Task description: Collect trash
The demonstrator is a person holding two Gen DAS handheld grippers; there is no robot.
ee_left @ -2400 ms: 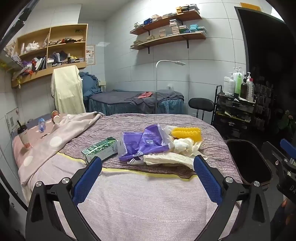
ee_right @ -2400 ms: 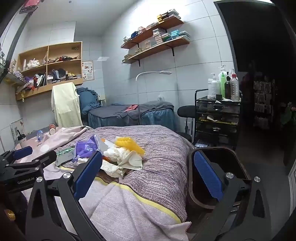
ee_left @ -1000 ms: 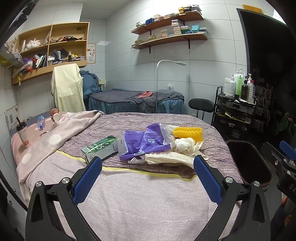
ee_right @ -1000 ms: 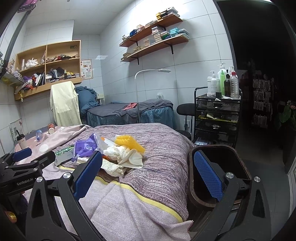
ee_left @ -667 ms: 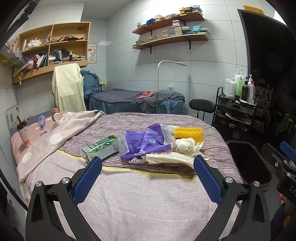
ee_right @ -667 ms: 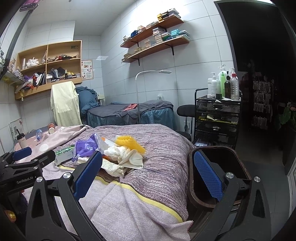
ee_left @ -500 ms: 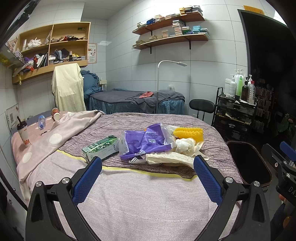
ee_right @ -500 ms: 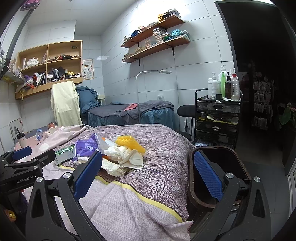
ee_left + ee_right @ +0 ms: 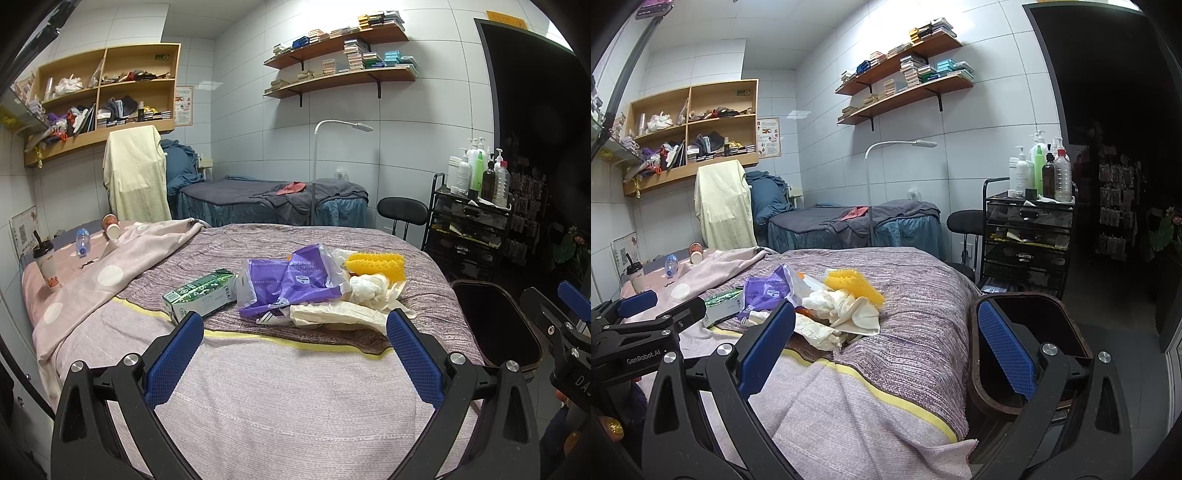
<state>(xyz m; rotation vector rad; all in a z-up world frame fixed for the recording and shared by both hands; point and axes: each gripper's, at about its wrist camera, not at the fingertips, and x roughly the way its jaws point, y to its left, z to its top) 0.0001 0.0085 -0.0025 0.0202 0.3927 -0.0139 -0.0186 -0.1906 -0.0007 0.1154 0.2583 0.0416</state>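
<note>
Both hand-held grippers are spread wide and hold nothing: the left hand-held gripper (image 9: 294,334) hangs over the near end of the bed (image 9: 280,384), the right hand-held gripper (image 9: 886,325) over the bed's right edge beside the one dark trash bin (image 9: 1034,314) on the floor. Mid-bed lies one heap of trash: one green carton (image 9: 201,293), one purple plastic bag (image 9: 291,280), one yellow sponge (image 9: 375,264) and a clump of crumpled white tissues (image 9: 369,286), touching or overlapping. Compared with the earlier frames, nothing has noticeably moved and neither gripper has changed its opening.
</note>
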